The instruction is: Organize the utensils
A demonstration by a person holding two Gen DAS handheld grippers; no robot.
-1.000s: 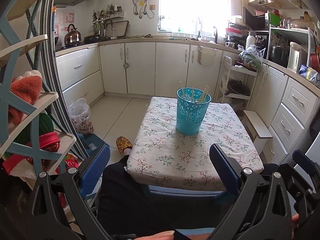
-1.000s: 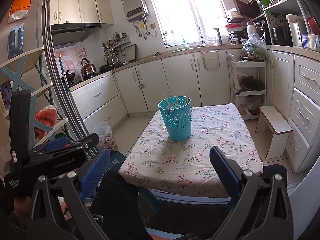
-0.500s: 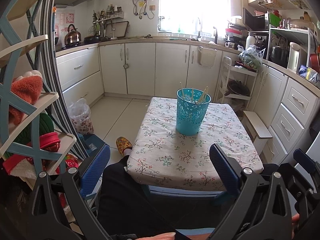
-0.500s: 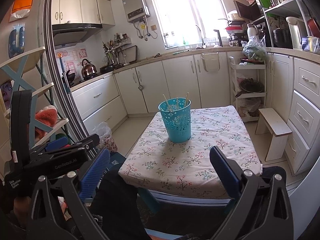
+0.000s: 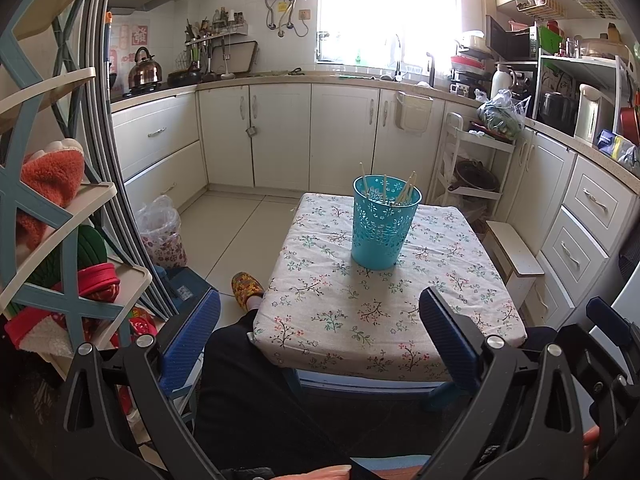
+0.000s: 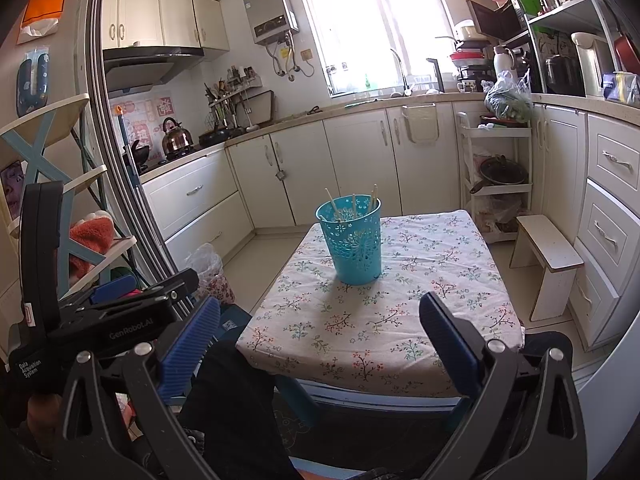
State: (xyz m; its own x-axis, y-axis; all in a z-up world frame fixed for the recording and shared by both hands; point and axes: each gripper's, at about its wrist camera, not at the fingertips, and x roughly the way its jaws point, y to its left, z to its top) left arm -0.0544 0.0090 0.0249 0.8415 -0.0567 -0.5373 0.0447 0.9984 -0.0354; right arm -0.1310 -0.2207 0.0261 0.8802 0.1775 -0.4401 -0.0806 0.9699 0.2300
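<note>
My left claw and right claw both hang spread wide and empty at the near edge of the small floral-clothed table. Farther on, mid-table, the perforated teal plastic cup stands upright, pale wooden chopsticks inside.

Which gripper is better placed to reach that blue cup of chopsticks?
Neither clearly. Both the left gripper and right gripper hang open and empty, short of the table, with the cup roughly centred ahead.

Utensils mostly hidden inside holder
</note>
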